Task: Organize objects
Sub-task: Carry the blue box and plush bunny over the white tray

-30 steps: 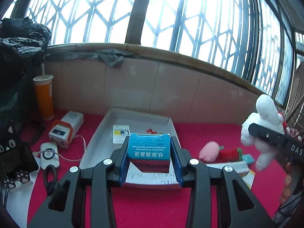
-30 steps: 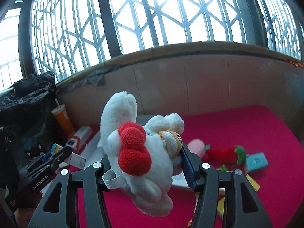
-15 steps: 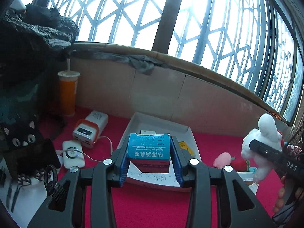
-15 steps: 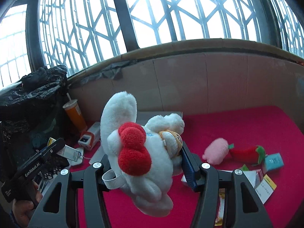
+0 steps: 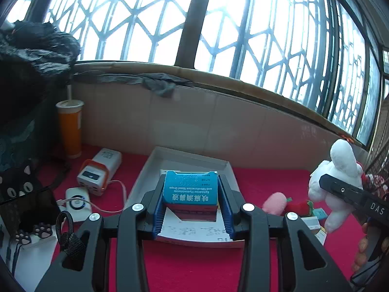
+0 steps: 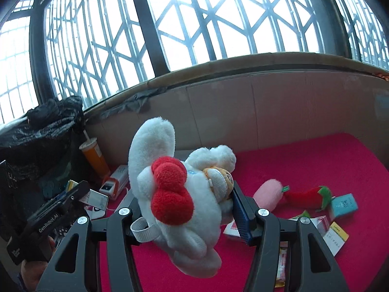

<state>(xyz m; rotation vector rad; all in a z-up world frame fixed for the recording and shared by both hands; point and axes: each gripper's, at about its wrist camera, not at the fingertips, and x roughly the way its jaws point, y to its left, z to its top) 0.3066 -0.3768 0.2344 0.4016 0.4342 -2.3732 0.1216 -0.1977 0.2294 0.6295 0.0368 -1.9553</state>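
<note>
My left gripper (image 5: 192,206) is shut on a blue medicine box (image 5: 190,187) and holds it above the near end of a white tray (image 5: 228,168) on the red cloth. My right gripper (image 6: 194,206) is shut on a white plush rabbit (image 6: 184,194) with a red bow, held up in the air. The rabbit also shows at the right of the left wrist view (image 5: 338,185). A pink plush (image 6: 267,194), a red chili plush (image 6: 308,196) and a teal box (image 6: 344,205) lie on the cloth to the right.
An orange cup (image 5: 69,126), a white-and-orange power bank (image 5: 98,172) and a white charger (image 5: 77,203) with a cable sit left of the tray. Black bags (image 5: 29,56) stand at far left. Several flat packets (image 6: 335,236) lie at lower right. A tiled wall rises behind.
My left gripper has pulled back and turned left with the blue box, so the tray looks farther away. My right gripper has drawn back with the rabbit; more of the cloth shows.
</note>
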